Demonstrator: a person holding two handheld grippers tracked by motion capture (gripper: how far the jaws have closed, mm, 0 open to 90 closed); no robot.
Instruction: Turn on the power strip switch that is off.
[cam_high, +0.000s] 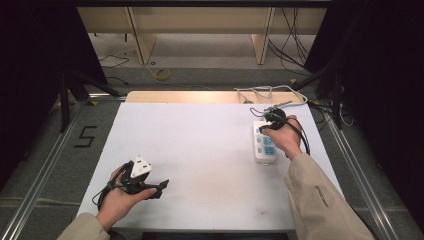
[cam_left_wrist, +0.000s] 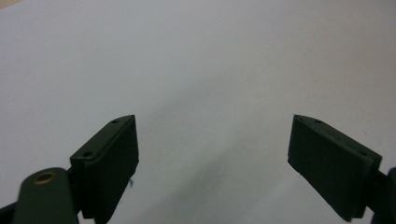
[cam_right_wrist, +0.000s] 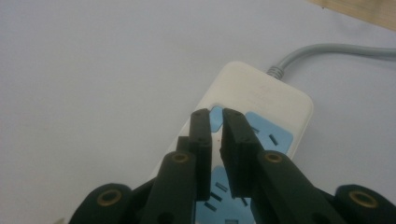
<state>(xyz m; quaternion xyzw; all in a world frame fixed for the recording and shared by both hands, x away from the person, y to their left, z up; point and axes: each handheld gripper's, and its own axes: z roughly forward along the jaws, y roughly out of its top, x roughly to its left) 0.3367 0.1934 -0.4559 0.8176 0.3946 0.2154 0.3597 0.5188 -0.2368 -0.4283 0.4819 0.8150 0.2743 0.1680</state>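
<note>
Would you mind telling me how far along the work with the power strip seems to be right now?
Little looks done yet. The power strip lies flat on the white table, and its visible sockets are empty. In hand: the right gripper, jaws nearly closed with nothing between them, hovers over the strip's blue button near the cord end. The left gripper waits open above bare table. Any pressing appears still to come.
</note>
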